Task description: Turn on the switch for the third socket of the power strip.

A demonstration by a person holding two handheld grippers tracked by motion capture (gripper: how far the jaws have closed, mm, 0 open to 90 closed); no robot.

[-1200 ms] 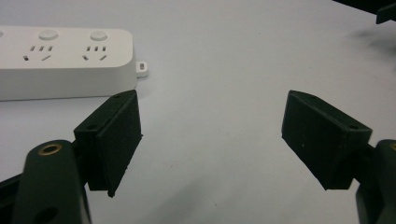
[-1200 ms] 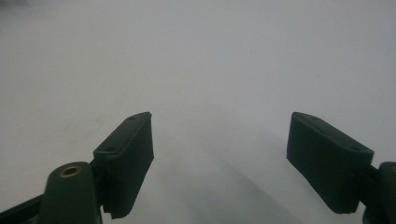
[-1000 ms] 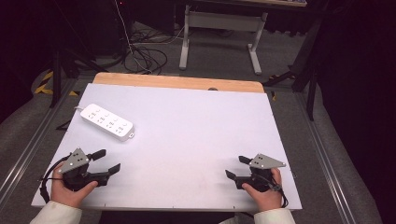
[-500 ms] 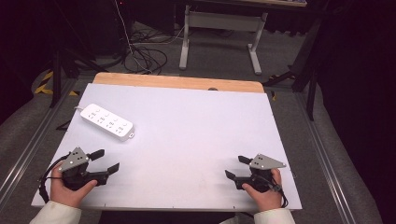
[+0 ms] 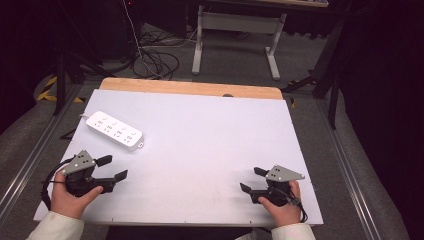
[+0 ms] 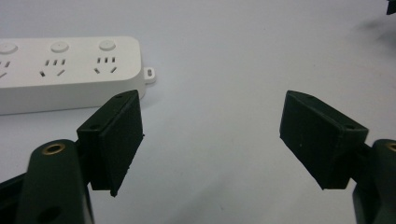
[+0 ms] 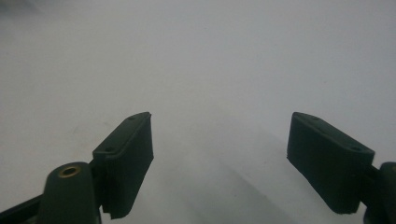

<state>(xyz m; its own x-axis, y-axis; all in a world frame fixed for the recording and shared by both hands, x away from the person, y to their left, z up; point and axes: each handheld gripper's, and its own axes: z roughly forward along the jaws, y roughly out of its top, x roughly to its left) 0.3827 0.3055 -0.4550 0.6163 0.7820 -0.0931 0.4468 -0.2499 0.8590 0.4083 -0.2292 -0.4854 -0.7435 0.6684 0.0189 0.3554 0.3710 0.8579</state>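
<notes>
A white power strip point(image 5: 114, 130) with several sockets lies at the table's left, angled from back left to front right; its end also shows in the left gripper view point(image 6: 70, 70). My left gripper point(image 5: 113, 168) rests near the front left corner, held by a hand, jaws wide apart and empty point(image 6: 210, 140), a short way in front of the strip. At the front right my right gripper point(image 5: 252, 179) sits open over bare white tabletop point(image 7: 219, 158), nothing between its jaws.
The white table point(image 5: 210, 135) has a wooden strip along its far edge point(image 5: 190, 88). Beyond it on the floor stand a desk frame point(image 5: 235, 35) and loose cables point(image 5: 155, 60). Metal rails run along both sides of the table.
</notes>
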